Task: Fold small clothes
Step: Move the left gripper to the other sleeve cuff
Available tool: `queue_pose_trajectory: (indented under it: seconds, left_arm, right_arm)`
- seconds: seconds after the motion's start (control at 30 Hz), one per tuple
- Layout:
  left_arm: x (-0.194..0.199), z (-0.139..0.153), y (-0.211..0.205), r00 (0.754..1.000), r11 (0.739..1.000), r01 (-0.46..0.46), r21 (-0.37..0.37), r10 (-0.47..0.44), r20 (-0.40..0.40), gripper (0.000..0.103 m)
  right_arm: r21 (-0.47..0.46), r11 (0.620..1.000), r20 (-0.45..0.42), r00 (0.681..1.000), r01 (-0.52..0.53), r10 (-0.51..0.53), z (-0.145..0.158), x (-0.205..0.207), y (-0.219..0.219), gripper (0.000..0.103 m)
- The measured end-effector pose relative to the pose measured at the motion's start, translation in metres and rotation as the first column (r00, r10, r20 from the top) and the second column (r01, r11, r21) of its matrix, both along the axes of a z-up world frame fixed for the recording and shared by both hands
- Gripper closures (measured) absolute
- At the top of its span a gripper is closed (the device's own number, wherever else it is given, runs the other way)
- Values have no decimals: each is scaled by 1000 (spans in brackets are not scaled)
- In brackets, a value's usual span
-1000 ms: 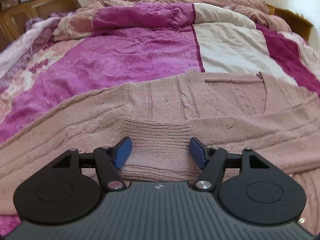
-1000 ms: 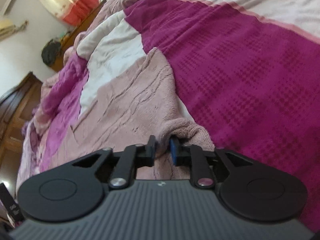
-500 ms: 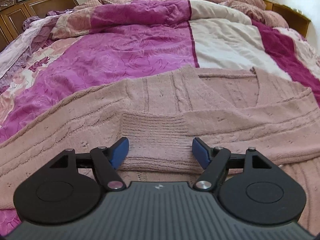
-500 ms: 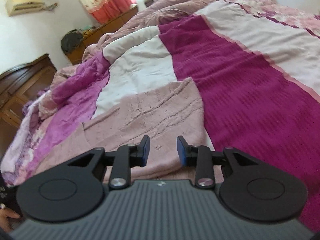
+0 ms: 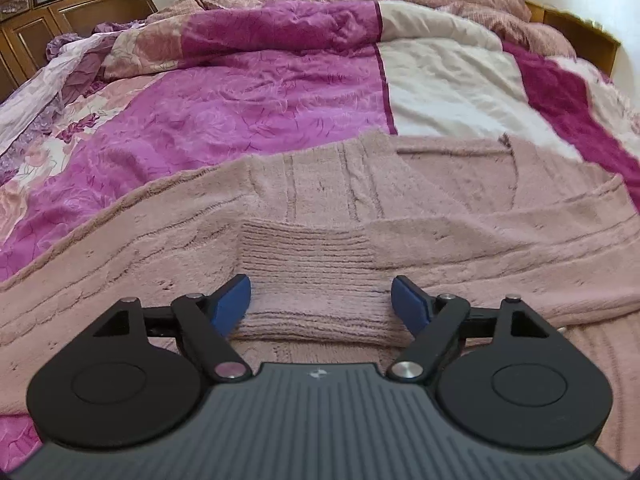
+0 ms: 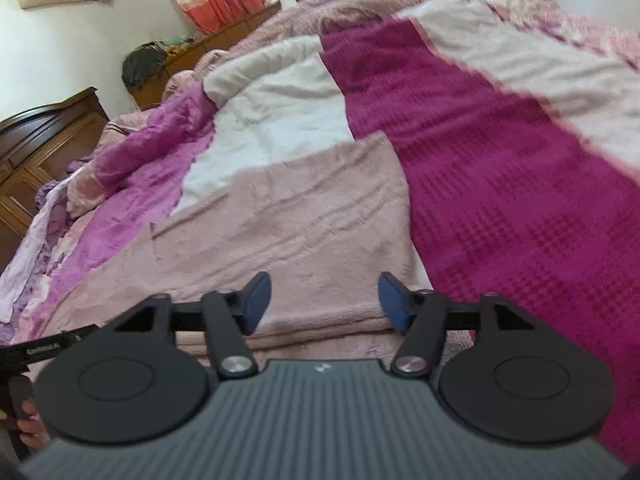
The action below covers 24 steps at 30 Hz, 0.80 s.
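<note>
With both the left gripper (image 5: pixel 321 302) and right gripper (image 6: pixel 324 300) opening and clamping nothing, the pink knit sweater (image 5: pixel 320 216) lies loose on the bed (image 5: pixel 248 108), where a withdrawing blue pad could snag and undo its folded-in sleeves.

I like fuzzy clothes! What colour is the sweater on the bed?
The sweater is dusty pink; the left wrist view shows it best.

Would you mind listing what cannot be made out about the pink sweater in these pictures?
- Left wrist view: the sweater's near hem, hidden behind the left gripper's body.
- Right wrist view: its knit pattern, smeared by blur; its near edge, behind the right gripper.
- Both views: whether more clothes await, out of frame.
</note>
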State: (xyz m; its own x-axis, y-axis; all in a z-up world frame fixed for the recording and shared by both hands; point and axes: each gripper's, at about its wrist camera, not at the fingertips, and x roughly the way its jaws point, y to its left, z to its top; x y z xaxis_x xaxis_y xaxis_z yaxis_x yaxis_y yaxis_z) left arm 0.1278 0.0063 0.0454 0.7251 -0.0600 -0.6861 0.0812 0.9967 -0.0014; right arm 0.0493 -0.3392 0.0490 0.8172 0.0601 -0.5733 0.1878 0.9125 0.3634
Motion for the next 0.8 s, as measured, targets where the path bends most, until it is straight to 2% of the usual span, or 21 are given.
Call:
queue_pose_trajectory:
  seconds: [0.07, 0.2, 0.43, 0.8]
  left_arm:
    - [-9, 9, 3, 1000, 1000, -2, -9, 2, 20, 20]
    - [-32, 27, 12, 998, 999, -31, 7, 30, 49, 20]
    - [-78, 53, 42, 992, 993, -109, -46, 111, 52, 20]
    - [-135, 64, 69, 982, 982, -185, -32, 186, 13, 20]
  right_arm:
    - [-19, 1000, 18, 1000, -12, 12, 10, -4, 6, 39]
    - [1, 999, 34, 999, -38, 38, 27, -18, 12, 39]
    - [-35, 996, 53, 995, -87, 89, 50, -46, 30, 39]
    - [-46, 988, 41, 988, -147, 149, 52, -79, 59, 38]
